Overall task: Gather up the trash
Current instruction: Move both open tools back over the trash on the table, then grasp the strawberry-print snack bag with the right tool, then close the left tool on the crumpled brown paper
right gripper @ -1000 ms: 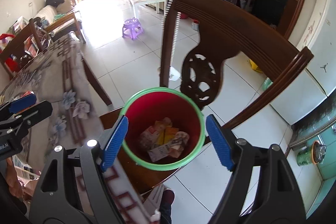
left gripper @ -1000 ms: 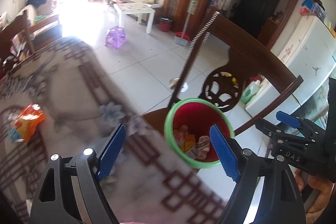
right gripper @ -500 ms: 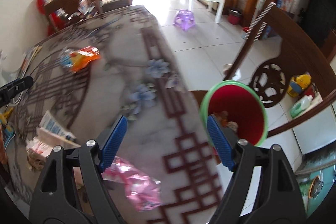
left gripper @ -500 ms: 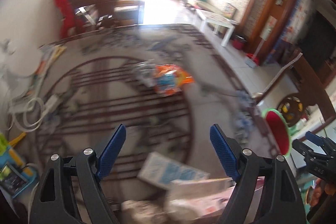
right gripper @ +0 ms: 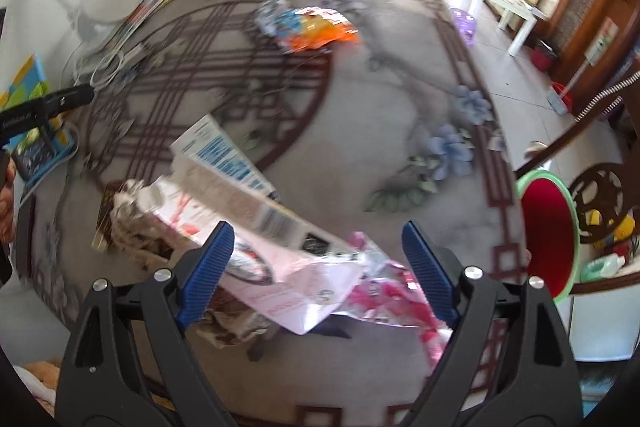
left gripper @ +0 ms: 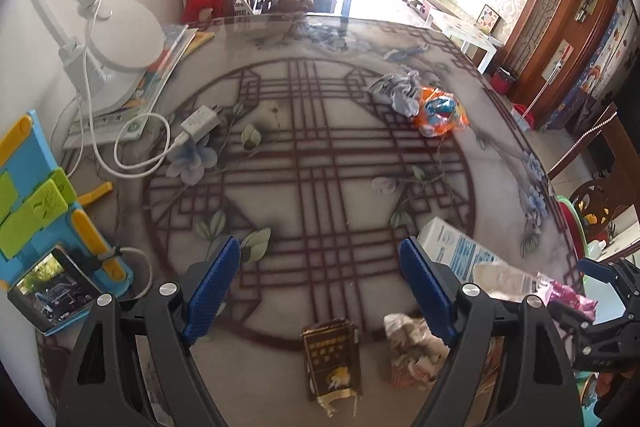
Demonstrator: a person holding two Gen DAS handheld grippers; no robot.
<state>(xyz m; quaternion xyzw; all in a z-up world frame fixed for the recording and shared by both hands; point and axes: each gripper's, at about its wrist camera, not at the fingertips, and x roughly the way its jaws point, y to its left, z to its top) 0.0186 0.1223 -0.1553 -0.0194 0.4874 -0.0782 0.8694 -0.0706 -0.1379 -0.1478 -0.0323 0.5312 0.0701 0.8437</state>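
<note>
My left gripper (left gripper: pixel 320 283) is open and empty above the patterned table (left gripper: pixel 320 147). A brown flattened packet (left gripper: pixel 331 359) and a crumpled wrapper (left gripper: pixel 412 343) lie just below it. An orange snack bag (left gripper: pixel 440 111) and a grey crumpled wrapper (left gripper: pixel 398 89) lie farther off. My right gripper (right gripper: pixel 316 259) is open over a white and blue carton (right gripper: pixel 236 183), a pink-printed paper (right gripper: pixel 296 291) and a pink foil wrapper (right gripper: pixel 396 291). The red bin with a green rim (right gripper: pixel 548 231) stands past the table's right edge.
A white desk lamp (left gripper: pixel 120 39), a charger with its cable (left gripper: pixel 196 125), books and a blue and green phone stand (left gripper: pixel 36 215) with a phone sit on the table's left side. A dark wooden chair (right gripper: pixel 600 203) stands behind the bin.
Both grippers have swung from over the red bin back to the table. The bin now sits at the right edge of both views, and the trash pile lies under the right gripper.
</note>
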